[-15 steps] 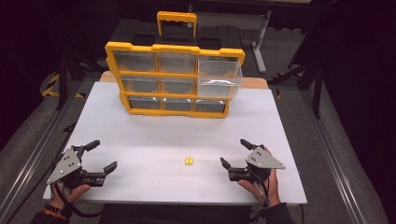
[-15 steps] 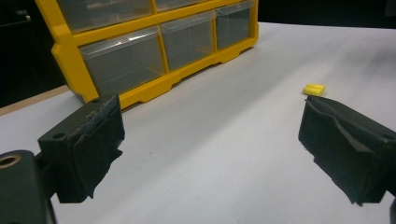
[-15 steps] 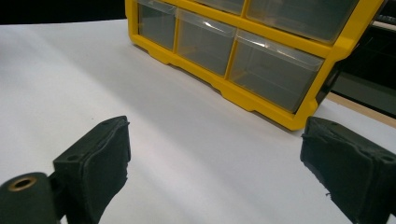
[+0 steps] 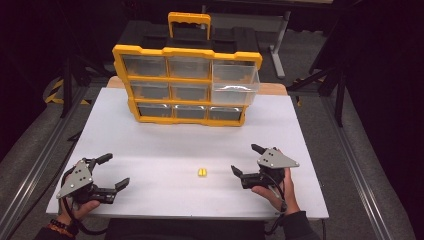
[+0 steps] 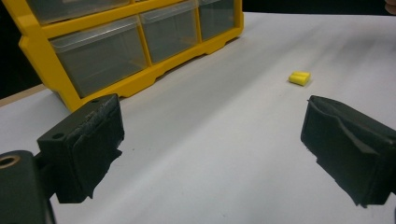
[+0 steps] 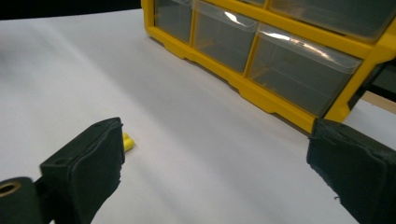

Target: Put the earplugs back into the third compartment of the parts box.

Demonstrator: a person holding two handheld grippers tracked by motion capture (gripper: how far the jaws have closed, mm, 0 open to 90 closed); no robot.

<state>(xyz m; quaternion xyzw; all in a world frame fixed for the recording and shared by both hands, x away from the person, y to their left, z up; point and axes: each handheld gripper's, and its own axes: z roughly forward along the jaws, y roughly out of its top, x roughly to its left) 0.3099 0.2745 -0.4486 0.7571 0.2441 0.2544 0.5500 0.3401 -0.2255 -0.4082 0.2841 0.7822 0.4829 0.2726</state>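
From the high view I find a white table carrying a yellow drawer organiser that stands along its far edge, roughly centred. The organiser has three rows of clear drawers; the top-right drawer is pulled out toward me and the others sit flush. An orange handle rises behind it.

A small yellow piece lies flat on the table near the near edge, about midway along it, touching nothing. It looks like two short stubs joined side by side; I cannot tell more at this size.

The left gripper sits at the near-left corner, held in my left hand, jaws spread wide and gripping nothing. In the left gripper view the yellow piece lies ahead and toward the right-hand jaw, well apart from both, with the organiser's bottom drawers beyond.

The right gripper sits near the near-right corner in my right hand, jaws likewise spread and empty, pointing toward the yellow piece, which is near but apart. In the right gripper view the piece is partly hidden behind the left-hand jaw.
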